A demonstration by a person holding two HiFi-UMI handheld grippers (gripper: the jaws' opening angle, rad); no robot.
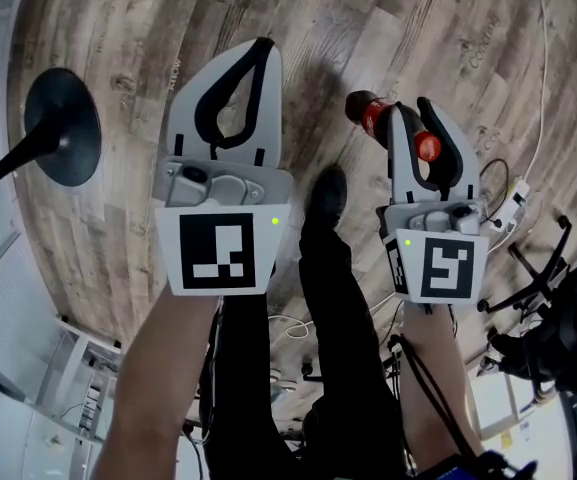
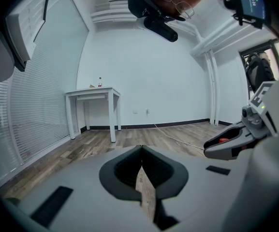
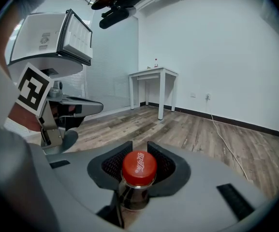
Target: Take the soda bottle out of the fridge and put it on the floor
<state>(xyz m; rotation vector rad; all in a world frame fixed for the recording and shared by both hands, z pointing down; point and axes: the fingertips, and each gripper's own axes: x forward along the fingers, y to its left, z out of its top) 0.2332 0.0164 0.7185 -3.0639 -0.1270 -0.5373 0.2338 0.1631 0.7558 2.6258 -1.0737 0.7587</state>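
Over the wood-plank floor point(image 1: 388, 28), with what appears to be the fridge point(image 3: 47, 37), door open, at the left and a white table point(image 3: 154, 74) by the far wall, I have both grippers out side by side above the person's legs point(image 1: 338, 298). My left gripper point(image 1: 265, 48) has its jaws closed together with nothing in them, while my right gripper point(image 1: 413, 110) is clamped on the neck of the soda bottle point(image 3: 138, 170). The bottle hangs in the air above the floor, red cap facing the gripper's camera, dark body jutting out on the jaws' far left.
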